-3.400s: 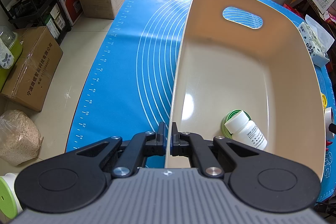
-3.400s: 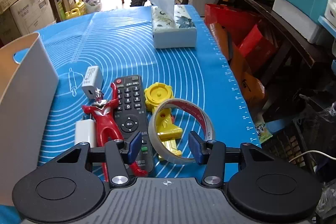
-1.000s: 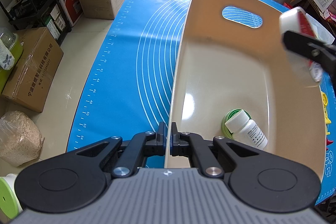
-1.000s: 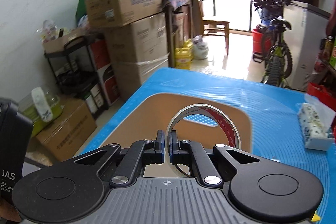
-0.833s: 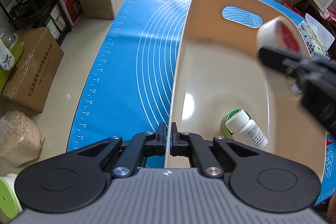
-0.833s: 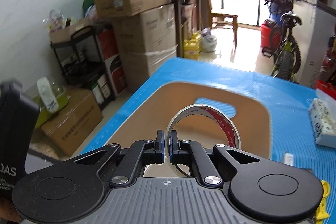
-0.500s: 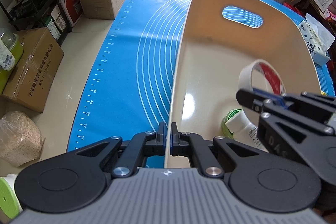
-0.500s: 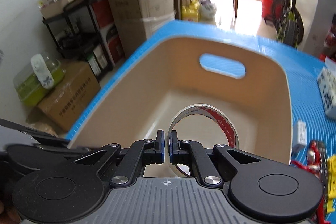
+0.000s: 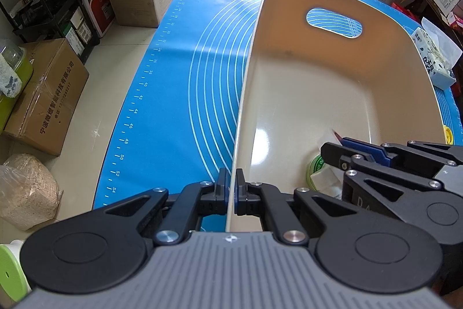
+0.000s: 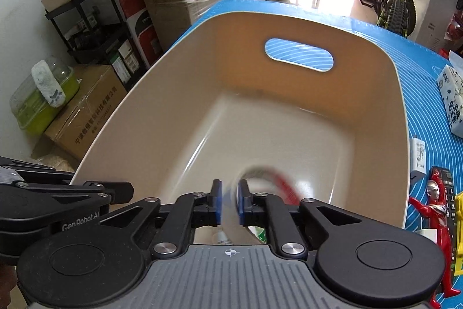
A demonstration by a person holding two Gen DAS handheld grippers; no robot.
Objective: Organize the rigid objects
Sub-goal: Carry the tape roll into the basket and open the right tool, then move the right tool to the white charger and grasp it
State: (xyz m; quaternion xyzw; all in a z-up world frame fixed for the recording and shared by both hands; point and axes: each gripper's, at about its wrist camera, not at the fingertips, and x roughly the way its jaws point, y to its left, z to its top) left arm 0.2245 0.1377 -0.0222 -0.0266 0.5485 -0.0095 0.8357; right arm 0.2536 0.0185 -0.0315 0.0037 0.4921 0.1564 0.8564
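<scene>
left wrist view: the left gripper (image 9: 230, 190) pinches the beige bin (image 9: 332, 94) wall at lower centre. right wrist view: the right gripper (image 10: 230, 203) jaws are opening around a blurred tape roll (image 10: 272, 181) (inside the bin, lower centre).

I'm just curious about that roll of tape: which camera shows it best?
The right wrist view. There the tape shows as a blurred ring with a red streak inside the bin, just past the opening right gripper. In the left wrist view that gripper hides nearly all of it, leaving only a sliver.
</scene>
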